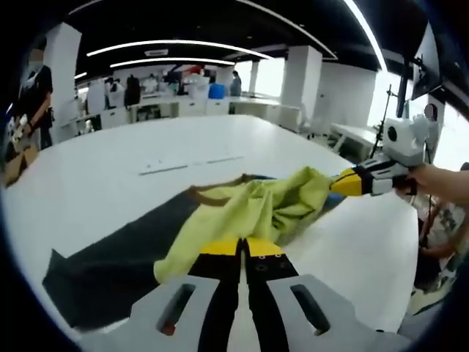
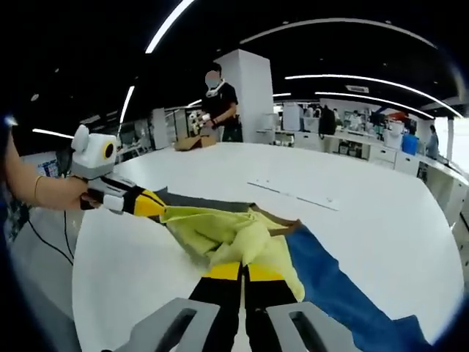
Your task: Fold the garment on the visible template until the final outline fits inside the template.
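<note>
Gripped the crumpled yellow cloth garment [image 1: 253,209] at frame centre, over the dark blue rectangular fabric template [image 1: 110,268], with left gripper [image 1: 241,247] and right gripper [image 2: 242,271], both closed on cloth. Best lowered evenly, corners aligned inside the template, tension kept gentle.

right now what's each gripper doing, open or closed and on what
Left gripper: shut on the yellow garment, pinching one edge.
Right gripper: shut on the yellow garment at another edge.
</note>
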A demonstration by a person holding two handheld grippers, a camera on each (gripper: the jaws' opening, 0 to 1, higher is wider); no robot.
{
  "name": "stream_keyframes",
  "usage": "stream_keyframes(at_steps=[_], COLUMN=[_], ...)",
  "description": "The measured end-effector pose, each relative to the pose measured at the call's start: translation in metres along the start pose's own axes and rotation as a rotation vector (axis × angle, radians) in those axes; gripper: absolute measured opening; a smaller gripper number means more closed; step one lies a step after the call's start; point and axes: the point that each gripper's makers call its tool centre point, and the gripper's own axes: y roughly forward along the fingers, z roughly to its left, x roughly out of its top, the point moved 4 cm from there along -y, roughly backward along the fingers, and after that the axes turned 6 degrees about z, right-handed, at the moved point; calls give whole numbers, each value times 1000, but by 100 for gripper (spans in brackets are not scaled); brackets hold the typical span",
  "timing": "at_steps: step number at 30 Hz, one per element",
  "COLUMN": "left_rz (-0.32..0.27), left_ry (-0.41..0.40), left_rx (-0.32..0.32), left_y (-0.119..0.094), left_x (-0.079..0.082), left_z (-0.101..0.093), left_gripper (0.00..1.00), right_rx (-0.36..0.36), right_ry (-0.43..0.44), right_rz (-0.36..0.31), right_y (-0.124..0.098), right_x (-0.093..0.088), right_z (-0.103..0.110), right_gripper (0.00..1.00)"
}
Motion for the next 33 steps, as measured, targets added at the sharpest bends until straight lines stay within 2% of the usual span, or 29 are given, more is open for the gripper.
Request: stream_keyframes(at_steps=[6, 18, 27, 33], left_rz=[-19, -27, -18, -4], left_ry=[13, 16, 7, 10], left_rx=[-14, -40, -64, -88], left_y=[-11, -47, -76, -93], left_x=[8, 11, -1, -20], left_z=[-2, -7, -14, -22], left_gripper=[0, 0, 0, 0], right_rx=[-7, -4, 14, 42], right_ry=[-34, -80, -161, -139], right_rz=[21, 43, 116, 144], right_y=[-8, -42, -59, -64], right_x=[2, 1, -20, -42], right_z=[1, 9, 28, 43], right_gripper=[0, 0, 0, 0])
